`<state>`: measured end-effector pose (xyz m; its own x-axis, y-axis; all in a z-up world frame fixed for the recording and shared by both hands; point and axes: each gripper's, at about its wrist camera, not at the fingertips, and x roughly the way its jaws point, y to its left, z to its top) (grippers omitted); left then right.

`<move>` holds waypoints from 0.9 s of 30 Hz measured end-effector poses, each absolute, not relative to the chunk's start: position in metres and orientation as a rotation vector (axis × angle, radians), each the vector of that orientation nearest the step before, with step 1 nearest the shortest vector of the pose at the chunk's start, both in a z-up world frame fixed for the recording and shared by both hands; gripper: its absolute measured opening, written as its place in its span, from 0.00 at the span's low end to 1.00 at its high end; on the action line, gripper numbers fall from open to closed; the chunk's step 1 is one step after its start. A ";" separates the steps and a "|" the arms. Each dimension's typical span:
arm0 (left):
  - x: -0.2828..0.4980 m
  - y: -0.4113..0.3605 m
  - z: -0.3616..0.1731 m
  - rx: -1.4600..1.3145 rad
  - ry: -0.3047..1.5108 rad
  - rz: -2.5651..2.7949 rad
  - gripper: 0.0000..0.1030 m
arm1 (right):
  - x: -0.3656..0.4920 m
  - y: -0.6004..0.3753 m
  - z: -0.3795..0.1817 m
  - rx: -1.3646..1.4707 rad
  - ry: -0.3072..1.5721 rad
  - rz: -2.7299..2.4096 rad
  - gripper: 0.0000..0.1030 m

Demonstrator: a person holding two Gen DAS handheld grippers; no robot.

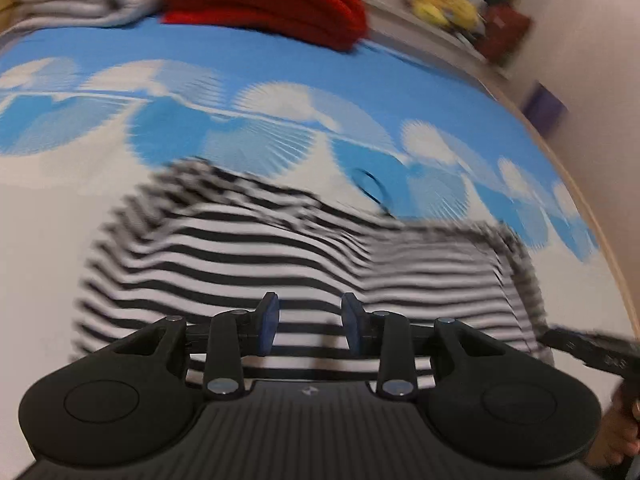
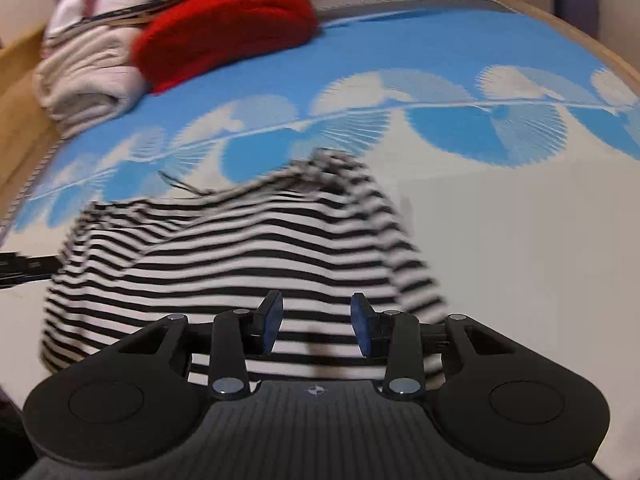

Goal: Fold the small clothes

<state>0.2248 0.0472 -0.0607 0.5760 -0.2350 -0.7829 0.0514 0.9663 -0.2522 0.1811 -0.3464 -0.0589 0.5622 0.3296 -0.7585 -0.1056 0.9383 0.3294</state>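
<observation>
Hovering above a black-and-white striped top, both pairs of tongs stand apart with nothing between the blue pads, so the step in hand looks like the pause between two folds: a fold laid down and let go. Taking it from the left, the left tongs sit over the near hem, the garment lying partly doubled on the blue-and-white patterned bed cover, its right portion lapped over the body (motion blur hides the exact edge). The right tongs hang over the same near edge, seen from the other side, with a sleeve or shoulder trailing toward the far right. Next, I judge, each pair must close on a hem corner and carry it up to halve the top. Folded red and pale items wait at the far end.
</observation>
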 end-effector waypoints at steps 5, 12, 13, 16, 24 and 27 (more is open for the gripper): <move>0.250 0.010 -0.093 -0.079 1.027 -0.122 0.37 | 0.186 -0.306 -0.066 0.140 1.005 0.350 0.41; 0.255 0.045 -0.091 -0.204 0.981 0.057 0.36 | 0.195 -0.290 -0.095 -0.011 1.154 0.286 0.43; 0.254 0.055 -0.089 -0.229 0.961 0.084 0.37 | 0.194 -0.294 -0.091 0.020 1.139 0.288 0.43; 0.258 0.073 -0.114 -0.207 1.127 0.157 0.36 | 0.196 -0.303 -0.091 0.038 1.129 0.268 0.43; 0.207 0.095 -0.062 -0.097 0.878 0.106 0.36 | 0.181 -0.324 -0.078 0.042 1.081 0.194 0.46; 0.186 0.104 -0.044 -0.048 0.861 0.094 0.36 | 0.169 -0.345 -0.050 0.139 0.988 0.135 0.46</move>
